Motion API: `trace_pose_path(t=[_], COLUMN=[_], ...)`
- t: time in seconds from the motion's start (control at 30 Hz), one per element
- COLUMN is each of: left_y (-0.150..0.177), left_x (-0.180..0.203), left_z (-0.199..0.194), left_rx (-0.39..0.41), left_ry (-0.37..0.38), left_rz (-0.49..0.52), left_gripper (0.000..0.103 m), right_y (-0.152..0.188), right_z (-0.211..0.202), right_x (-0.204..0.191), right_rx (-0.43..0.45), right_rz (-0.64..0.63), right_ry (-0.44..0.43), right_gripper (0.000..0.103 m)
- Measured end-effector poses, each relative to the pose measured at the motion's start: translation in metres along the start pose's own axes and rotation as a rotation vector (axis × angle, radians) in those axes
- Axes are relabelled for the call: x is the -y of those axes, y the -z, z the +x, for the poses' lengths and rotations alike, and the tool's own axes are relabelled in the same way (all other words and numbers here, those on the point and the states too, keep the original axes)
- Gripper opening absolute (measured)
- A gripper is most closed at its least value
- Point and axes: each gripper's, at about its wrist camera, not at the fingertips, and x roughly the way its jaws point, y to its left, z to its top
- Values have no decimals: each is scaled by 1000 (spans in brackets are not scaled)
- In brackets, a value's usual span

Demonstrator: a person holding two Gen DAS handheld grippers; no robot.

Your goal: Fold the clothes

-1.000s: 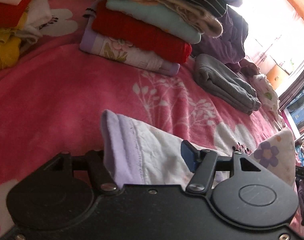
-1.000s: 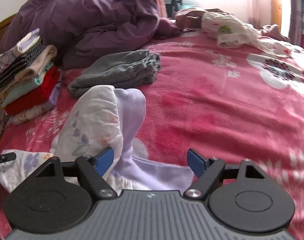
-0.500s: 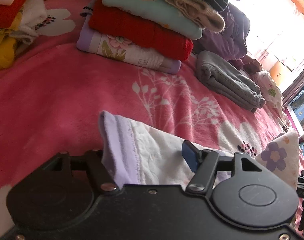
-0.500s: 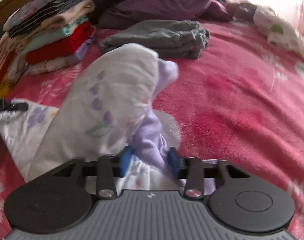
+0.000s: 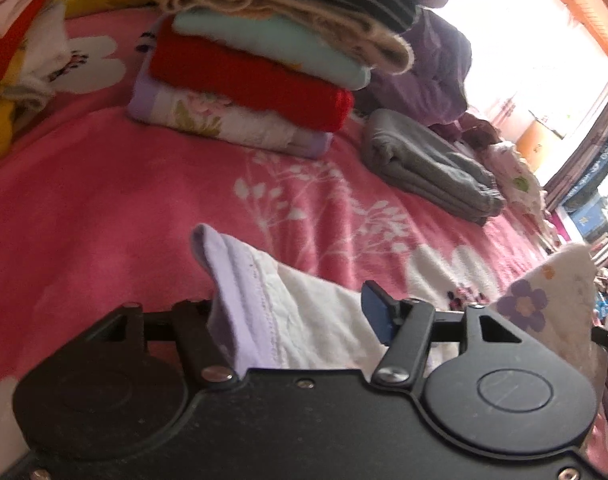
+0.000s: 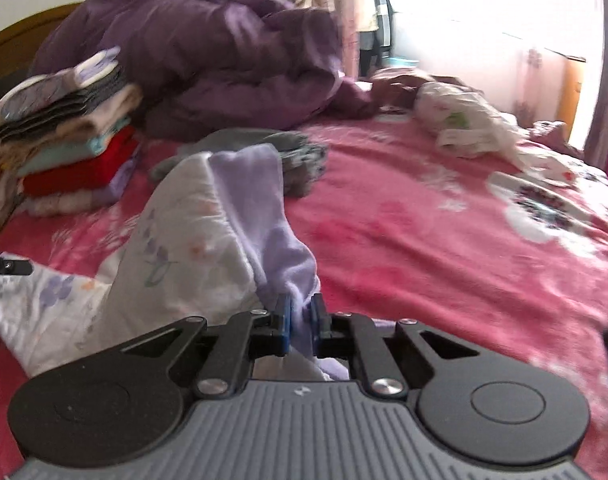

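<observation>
Right tongs (image 6: 300, 322), wide a second ago, now pinch the lilac hem of the floral garment (image 6: 192, 240) lifted off the near pink bed (image 6: 423, 240); left tongs (image 5: 292, 320) stay wide around its other edge, fold can start.

You have the pink floral bedspread (image 6: 443, 240) underneath, a purple duvet (image 6: 208, 52) bunched at eleven o'clock, the bright window (image 6: 483, 8) at one.
</observation>
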Motion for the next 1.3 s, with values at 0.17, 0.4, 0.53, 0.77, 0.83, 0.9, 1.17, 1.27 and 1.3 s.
trace_pose_path(t=[0.17, 0.4, 0.53, 0.77, 0.83, 0.9, 1.17, 1.27, 1.3], left_y=[0, 2, 4, 6, 6, 7, 11, 13, 12], left_x=[15, 45, 53, 54, 53, 51, 54, 66, 69], left_z=[7, 24, 37, 46, 47, 48, 56, 59, 60], left_rx=[-11, -33, -64, -99, -103, -107, -117, -86, -75], left_ry=[54, 116, 129, 146, 143, 139, 128, 113, 116], left_rz=[17, 79, 80, 63, 60, 57, 89, 163, 185], left_gripper=[45, 40, 40, 61, 61, 61, 42, 21, 18], right_y=[11, 26, 54, 84, 79, 74, 49, 51, 52], right_z=[-16, -38, -37, -41, -42, -43, -3, 14, 16], right_x=[28, 67, 102, 119, 121, 123, 132, 130, 127], right_rx=[7, 17, -8, -30, -3, 23, -43, -70, -61], right_rz=[83, 200, 280, 396, 405, 415, 365, 356, 340], right_ry=[90, 216, 275, 268, 245, 222, 143, 104, 110], right_gripper=[8, 8, 8, 21, 45, 53, 63, 28, 26])
